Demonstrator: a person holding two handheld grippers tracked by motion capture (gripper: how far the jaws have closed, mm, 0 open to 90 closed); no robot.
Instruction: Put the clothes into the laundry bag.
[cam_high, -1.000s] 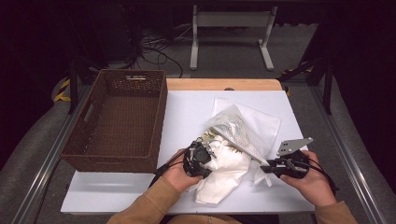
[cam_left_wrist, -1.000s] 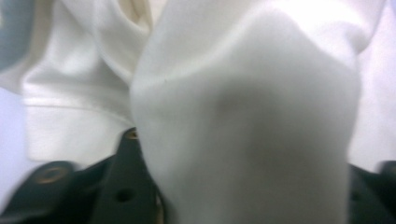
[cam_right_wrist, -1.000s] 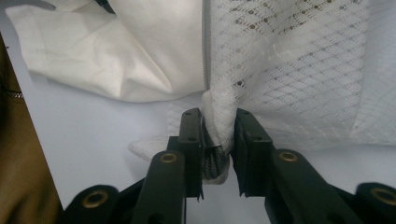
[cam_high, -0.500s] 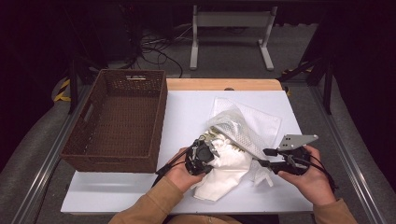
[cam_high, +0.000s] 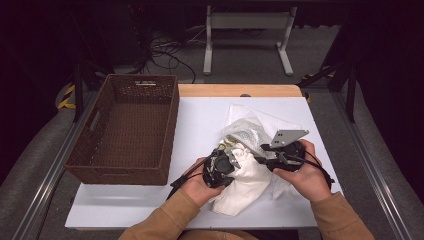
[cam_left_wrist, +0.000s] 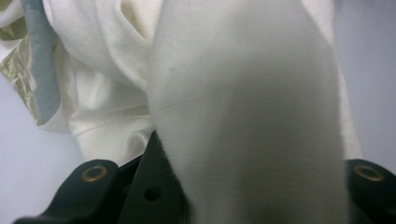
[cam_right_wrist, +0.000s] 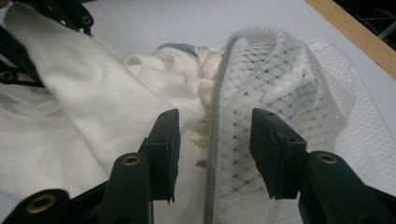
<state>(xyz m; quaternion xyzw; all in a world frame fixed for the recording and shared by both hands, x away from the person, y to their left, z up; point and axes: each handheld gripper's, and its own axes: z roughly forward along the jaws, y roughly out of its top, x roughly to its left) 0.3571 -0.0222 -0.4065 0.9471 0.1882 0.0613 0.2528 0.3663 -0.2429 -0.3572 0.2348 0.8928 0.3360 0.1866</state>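
A: Nearest edge first. What does the left claw (cam_high: 231, 161) have?

B: It is clamped on a fold of the cream garment (cam_high: 245, 182). In the left gripper view the cloth (cam_left_wrist: 243, 112) rises straight out from between the jaws. They had just been closing on it.

A: The right claw (cam_high: 260, 161)?

B: Jaws apart, no pad pressing on anything. In the right gripper view the grey-edged rim of the mesh laundry bag (cam_right_wrist: 275, 84) stands in the gap between them, with the garment (cam_right_wrist: 84, 107) just to its left. These jaws had just been opening.

A: Position of garment and bag?

B: Near-right part of the bench (cam_high: 150, 205), between the two hands. The garment trails towards the near edge; its far end sits at the bag's mouth. The bag (cam_high: 250, 131) lies beyond it, on the white surface.

A: Further back?

B: Brown wicker basket (cam_high: 130, 130) on the left side, well apart from the bag. A wooden edge strip (cam_high: 235, 90) runs along the far side.
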